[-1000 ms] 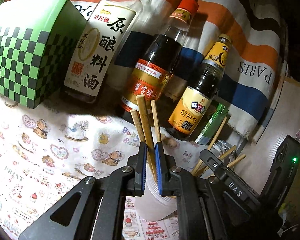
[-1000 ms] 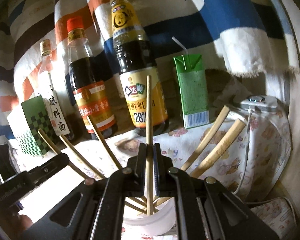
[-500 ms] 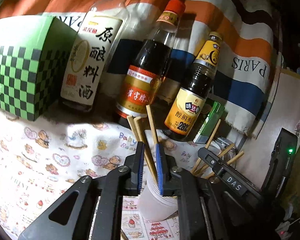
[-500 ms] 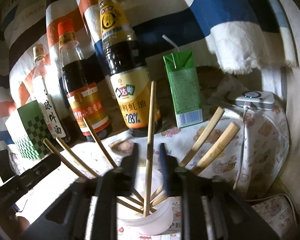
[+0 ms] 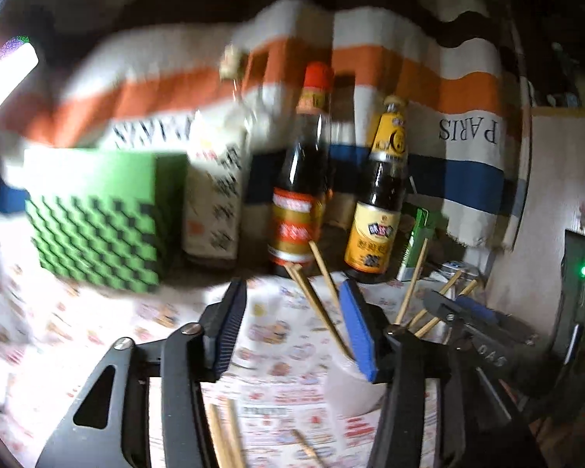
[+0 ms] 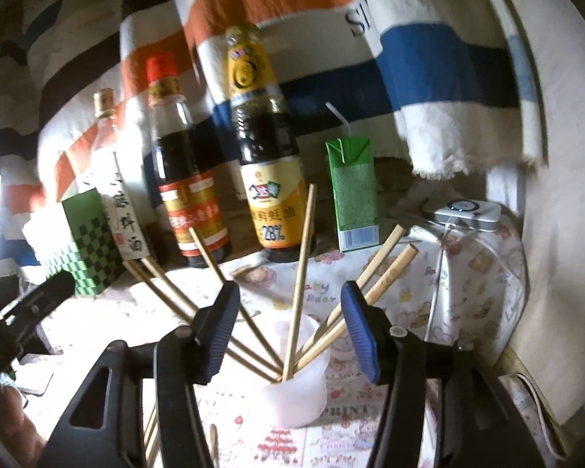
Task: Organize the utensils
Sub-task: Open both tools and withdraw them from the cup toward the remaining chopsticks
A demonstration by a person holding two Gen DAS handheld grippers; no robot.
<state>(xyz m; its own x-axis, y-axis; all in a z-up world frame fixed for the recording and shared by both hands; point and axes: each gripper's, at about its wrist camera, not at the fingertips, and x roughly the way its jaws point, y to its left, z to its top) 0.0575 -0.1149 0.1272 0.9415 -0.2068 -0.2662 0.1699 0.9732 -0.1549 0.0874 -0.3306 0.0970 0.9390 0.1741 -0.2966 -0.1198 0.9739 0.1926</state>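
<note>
Right wrist: your right gripper (image 6: 288, 327) jaws are opening, gripping nothing, chopsticks (image 6: 300, 284) standing free in the white cup (image 6: 296, 397); left gripper (image 5: 292, 327) opening too, empty.

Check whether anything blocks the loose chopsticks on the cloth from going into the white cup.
Nothing visible blocks the way. The loose chopsticks lie on the cloth just in front of the white cup, whose mouth holds only fanned-out chopsticks. Right gripper is opening, gripping nothing.
</note>
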